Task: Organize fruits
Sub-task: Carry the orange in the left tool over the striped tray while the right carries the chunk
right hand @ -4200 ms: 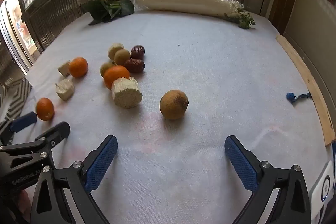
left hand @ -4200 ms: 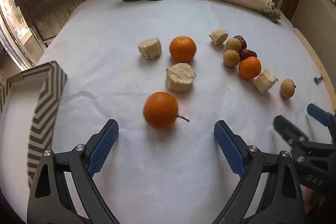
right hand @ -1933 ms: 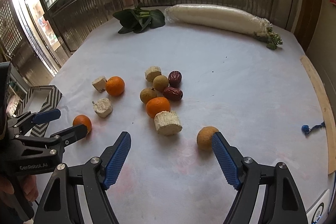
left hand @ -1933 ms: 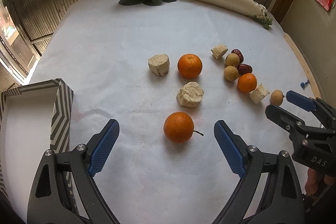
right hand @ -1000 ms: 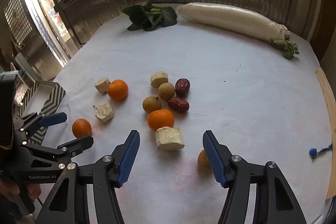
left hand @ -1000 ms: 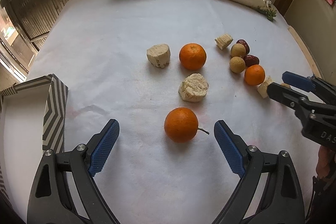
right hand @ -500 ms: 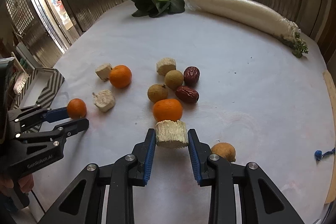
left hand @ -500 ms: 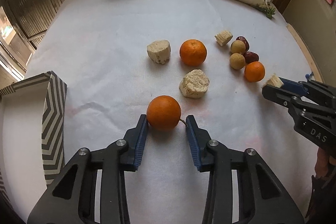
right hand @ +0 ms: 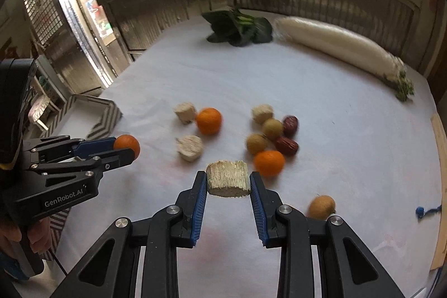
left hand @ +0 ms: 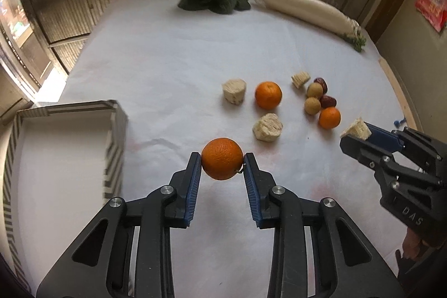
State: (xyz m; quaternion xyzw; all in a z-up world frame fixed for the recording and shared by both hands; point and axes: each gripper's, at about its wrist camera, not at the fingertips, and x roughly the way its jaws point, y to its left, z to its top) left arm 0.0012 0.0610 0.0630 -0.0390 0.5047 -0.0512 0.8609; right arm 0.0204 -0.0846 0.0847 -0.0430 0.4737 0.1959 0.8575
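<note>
Orange round mandarin (left hand: 222, 158) sits pinched between the left gripper (left hand: 222, 161) fingers, whose jaws have just closed; the zigzag-striped cardboard box (left hand: 117, 130) lies to its left, at the desk's (left hand: 167, 60) left edge. Right gripper (right hand: 227, 182) fingers clamp a pale fibrous cane chunk (right hand: 227, 178).

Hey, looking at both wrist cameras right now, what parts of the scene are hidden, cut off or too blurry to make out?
- Striped box: the left wrist picture's edge cuts it off, so its contents are only partly seen.
- Brown round fruit: partly behind the right gripper in its own view.
- Red dates: motion blur hides detail, right wrist view.
- Orange underside: hidden, clamped in the left gripper.
</note>
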